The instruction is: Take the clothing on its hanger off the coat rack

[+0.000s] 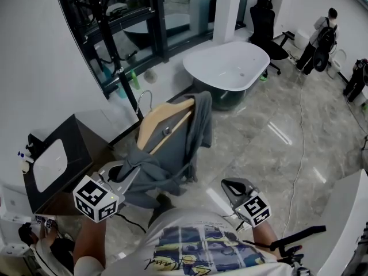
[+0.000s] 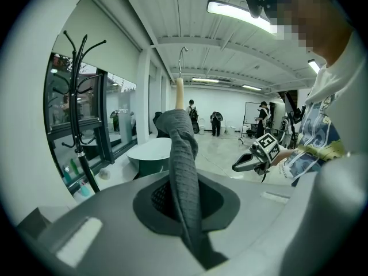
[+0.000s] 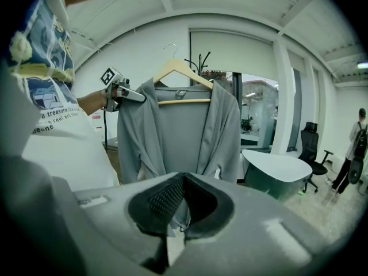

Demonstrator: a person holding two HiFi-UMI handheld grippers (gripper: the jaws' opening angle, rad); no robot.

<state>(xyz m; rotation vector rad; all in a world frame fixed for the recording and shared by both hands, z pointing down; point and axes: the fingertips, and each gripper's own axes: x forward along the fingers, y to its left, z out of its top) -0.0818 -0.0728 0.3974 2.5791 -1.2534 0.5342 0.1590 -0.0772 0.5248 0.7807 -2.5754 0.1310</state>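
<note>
Right gripper view: white T-shirt (image 3: 52,125) print "real art" | left gripper (image 3: 141,96) clamps grey garment (image 3: 178,131) on wooden hanger (image 3: 184,71) | right gripper (image 1: 229,184) closed, empty

The glossy grey floor (image 1: 276,137) bears a white bathtub (image 1: 227,65), a black office chair (image 1: 265,25) and a cable (image 1: 299,148).

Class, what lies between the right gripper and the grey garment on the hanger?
Nothing. In the head view only bare floor shows between the right gripper and the grey garment. The right gripper view also looks straight at it, unobstructed.
</note>
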